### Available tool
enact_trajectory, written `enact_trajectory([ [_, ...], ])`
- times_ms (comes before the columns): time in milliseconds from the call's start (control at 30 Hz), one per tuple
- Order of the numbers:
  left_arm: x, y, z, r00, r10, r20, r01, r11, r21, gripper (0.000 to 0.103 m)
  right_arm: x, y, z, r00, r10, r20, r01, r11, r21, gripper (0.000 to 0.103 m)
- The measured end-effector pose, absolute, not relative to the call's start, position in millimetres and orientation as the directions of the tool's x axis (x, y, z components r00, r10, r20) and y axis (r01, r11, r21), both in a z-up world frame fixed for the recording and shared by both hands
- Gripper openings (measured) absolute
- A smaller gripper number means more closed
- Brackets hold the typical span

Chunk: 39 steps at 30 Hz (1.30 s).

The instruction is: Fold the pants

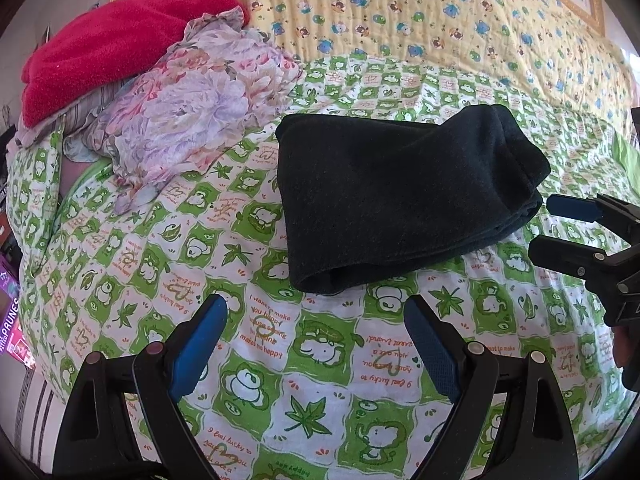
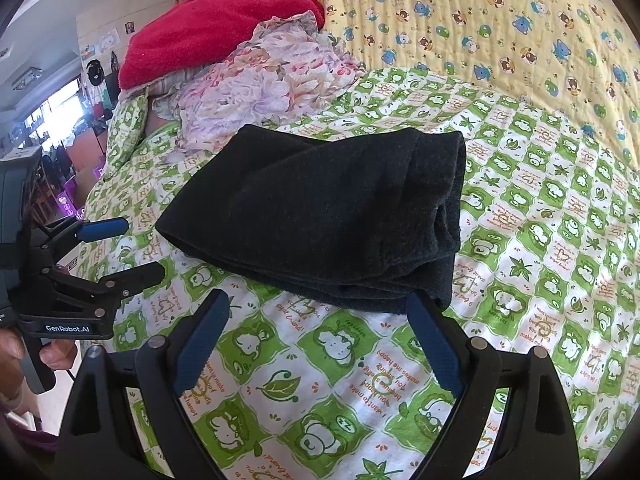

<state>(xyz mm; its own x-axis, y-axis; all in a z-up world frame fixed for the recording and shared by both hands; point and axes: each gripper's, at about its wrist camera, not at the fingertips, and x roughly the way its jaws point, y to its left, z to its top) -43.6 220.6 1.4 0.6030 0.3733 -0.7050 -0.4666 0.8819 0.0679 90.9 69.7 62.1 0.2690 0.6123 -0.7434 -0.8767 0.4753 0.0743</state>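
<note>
The black pants [image 1: 396,196] lie folded into a thick stack on the green and white patterned bedsheet [image 1: 280,360]; they also show in the right wrist view [image 2: 328,216]. My left gripper [image 1: 316,312] is open and empty, just short of the stack's near edge. It shows at the left of the right wrist view [image 2: 140,248], apart from the pants. My right gripper [image 2: 320,312] is open and empty, its right fingertip beside the stack's near corner. It shows at the right edge of the left wrist view [image 1: 544,228], close to the stack's right side.
A crumpled floral cloth [image 1: 188,120] and a red blanket [image 1: 108,44] lie piled at the back left. A yellow quilt with bear print [image 1: 440,12] covers the back. The bed's edge [image 2: 92,200] drops off at the left toward a cluttered room.
</note>
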Motion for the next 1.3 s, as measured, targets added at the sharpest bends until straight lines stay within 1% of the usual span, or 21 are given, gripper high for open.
enact_trajectory([
  [900,-37.9,220.4,9.2,0.624,0.38,-0.683,-0.461,0.884,0.071,0.091,93.0,69.1,67.6,0.278,0.622,-0.732,-0.873,0.481,0.077,0.09],
  [1067,-36.5,220.5,14.3,0.637,0.368,-0.678,-0.455,0.889,0.054,0.091,93.2,68.7,72.0,0.283,0.627,-0.726,-0.874,0.481,0.075,0.09],
  [1300,-34.6,221.7,27.9,0.664,0.372,-0.649,-0.46,0.887,0.038,0.091,95.4,69.6,85.5,0.292,0.645,-0.706,-0.877,0.475,0.072,0.09],
])
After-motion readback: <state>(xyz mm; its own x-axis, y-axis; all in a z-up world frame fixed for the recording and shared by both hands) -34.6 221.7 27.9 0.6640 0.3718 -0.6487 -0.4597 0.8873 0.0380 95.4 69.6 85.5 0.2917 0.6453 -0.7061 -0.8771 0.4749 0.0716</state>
